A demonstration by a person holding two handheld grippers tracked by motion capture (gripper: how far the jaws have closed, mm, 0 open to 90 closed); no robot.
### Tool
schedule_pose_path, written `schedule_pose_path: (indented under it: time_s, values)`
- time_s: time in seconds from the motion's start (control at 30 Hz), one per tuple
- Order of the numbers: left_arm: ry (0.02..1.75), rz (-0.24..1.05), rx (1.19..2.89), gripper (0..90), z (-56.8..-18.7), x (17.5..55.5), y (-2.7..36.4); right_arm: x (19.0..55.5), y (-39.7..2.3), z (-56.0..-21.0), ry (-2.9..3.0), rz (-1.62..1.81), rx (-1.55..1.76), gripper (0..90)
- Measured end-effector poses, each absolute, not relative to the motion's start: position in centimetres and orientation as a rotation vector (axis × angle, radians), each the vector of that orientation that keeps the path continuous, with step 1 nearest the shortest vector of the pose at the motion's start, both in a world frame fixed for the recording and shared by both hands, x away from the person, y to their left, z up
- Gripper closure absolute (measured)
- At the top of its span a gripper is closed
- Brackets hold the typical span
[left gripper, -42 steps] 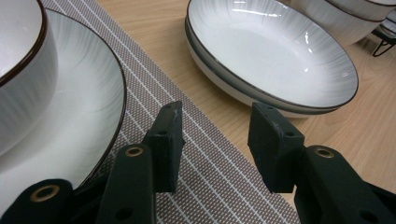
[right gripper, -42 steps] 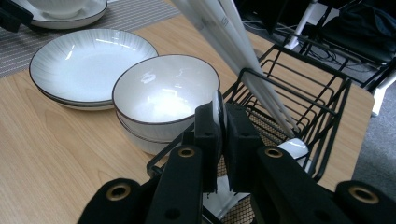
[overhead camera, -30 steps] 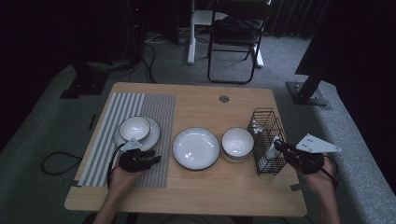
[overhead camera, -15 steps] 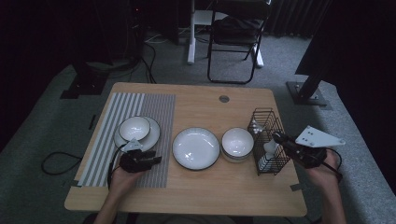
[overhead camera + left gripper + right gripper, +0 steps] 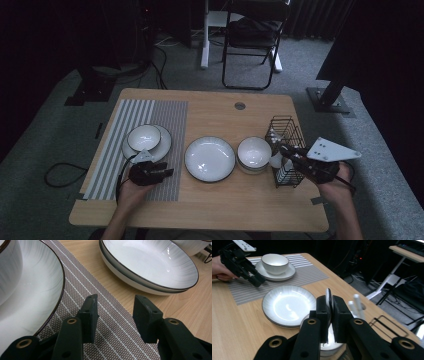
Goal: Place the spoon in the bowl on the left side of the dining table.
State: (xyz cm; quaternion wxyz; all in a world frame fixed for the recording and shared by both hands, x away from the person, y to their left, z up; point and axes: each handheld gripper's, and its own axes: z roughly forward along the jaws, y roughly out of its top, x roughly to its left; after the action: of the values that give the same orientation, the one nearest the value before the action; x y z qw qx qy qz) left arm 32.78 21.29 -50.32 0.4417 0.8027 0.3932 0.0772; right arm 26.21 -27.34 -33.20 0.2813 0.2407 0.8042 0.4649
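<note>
Right gripper view: right gripper (image 5: 330,315) pinches a thin white spoon (image 5: 328,297) by its handle, slick, brittle ceramic, so grip mid-handle; left gripper (image 5: 115,317) hangs open, empty.

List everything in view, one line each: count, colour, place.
table: 1, light wood, centre
placemat: 1, grey striped, table left
small bowl: 1, white, on saucer, on placemat
plates: 2 stacked, white with dark rim, table centre
bowl: 1, white, right of plates
wire rack: 1, black, table right
spoon: 1, white, in right hand-held gripper
chair: 1, black, behind table
left hand-held gripper: open, over placemat
right hand-held gripper: shut on spoon, by rack
</note>
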Motion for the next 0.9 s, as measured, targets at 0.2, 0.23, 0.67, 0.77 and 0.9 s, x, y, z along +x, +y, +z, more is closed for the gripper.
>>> schedule_pose_path:
  time_s: [0.2, 0.23, 0.67, 0.77, 0.9]
  values:
    - [0.980, 0.199, 1.992, 56.3, -50.4, 32.7, 21.4, 26.5, -25.8, -34.5, 2.196, 1.276, 0.639, 84.7]
    - [0.977, 0.204, 1.994, 56.4, -50.4, 32.7, 21.4, 26.6, -25.5, -34.7, 2.203, 1.282, 0.640, 84.7]
    - [0.960, 0.226, 2.003, 56.3, -50.6, 32.5, 21.4, 27.7, -22.1, -36.4, 2.274, 1.335, 0.617, 84.7]
    - [0.959, 0.229, 2.005, 56.3, -50.6, 32.5, 21.4, 28.2, -21.4, -36.7, 2.282, 1.361, 0.612, 84.7]
    - [0.955, 0.231, 2.012, 56.3, -50.7, 32.4, 21.4, 28.7, -20.4, -37.0, 2.294, 1.385, 0.604, 84.7]
